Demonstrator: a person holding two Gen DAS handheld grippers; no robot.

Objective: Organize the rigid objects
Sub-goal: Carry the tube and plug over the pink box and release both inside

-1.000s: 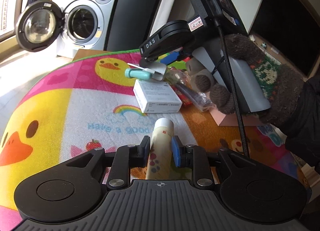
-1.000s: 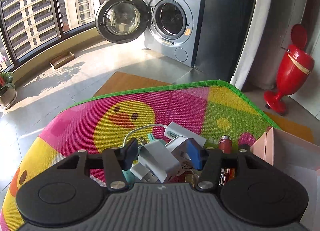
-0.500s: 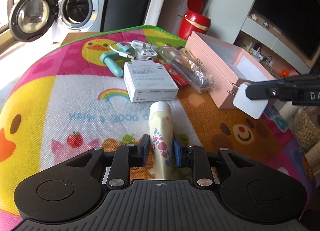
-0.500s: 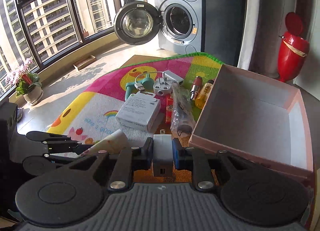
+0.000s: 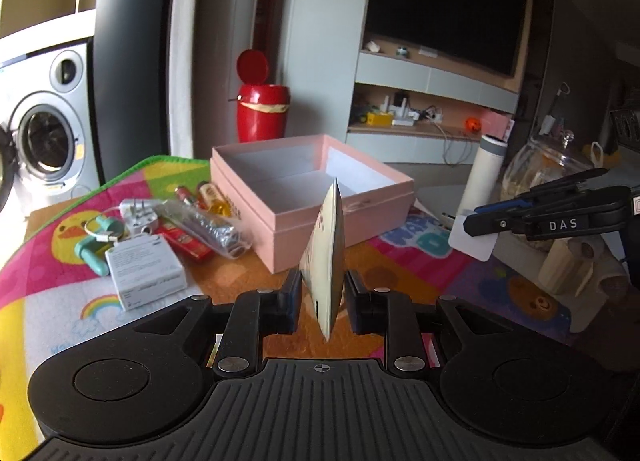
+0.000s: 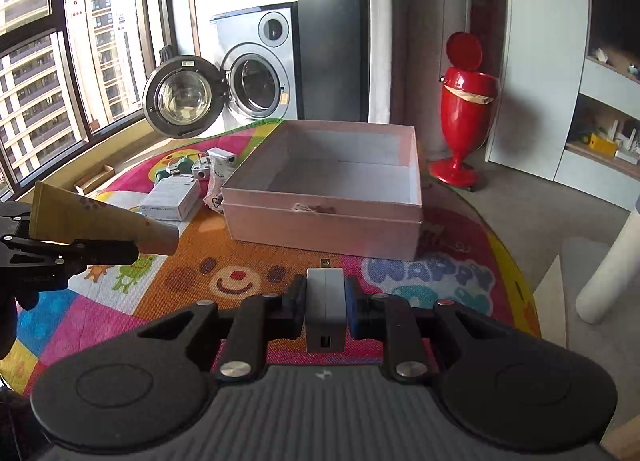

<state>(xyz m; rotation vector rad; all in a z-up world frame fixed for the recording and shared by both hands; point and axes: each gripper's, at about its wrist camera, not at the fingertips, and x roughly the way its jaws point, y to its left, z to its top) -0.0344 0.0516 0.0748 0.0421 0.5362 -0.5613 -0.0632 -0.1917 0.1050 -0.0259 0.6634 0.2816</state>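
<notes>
My left gripper (image 5: 322, 295) is shut on a cream tube (image 5: 326, 257) and holds it lifted in front of the open pink box (image 5: 340, 217). The tube also shows in the right wrist view (image 6: 100, 223), at the left. My right gripper (image 6: 325, 303) is shut on a white charger plug (image 6: 325, 309), held above the mat in front of the pink box (image 6: 320, 221). In the left wrist view the right gripper (image 5: 476, 227) and the plug (image 5: 470, 241) are to the right of the box. The box looks empty inside.
On the colourful play mat (image 5: 52, 273), left of the box, lie a white carton (image 5: 146, 271), a teal tool (image 5: 94, 253), a white adapter (image 5: 138, 215), a foil packet (image 5: 210, 227) and small bottles (image 5: 210, 195). A red bin (image 6: 464, 121) and a washing machine (image 6: 256, 73) stand behind.
Both grippers rose from the mat with their objects and swung toward the pink box. The tube in my left gripper has turned and now points toward the box.
</notes>
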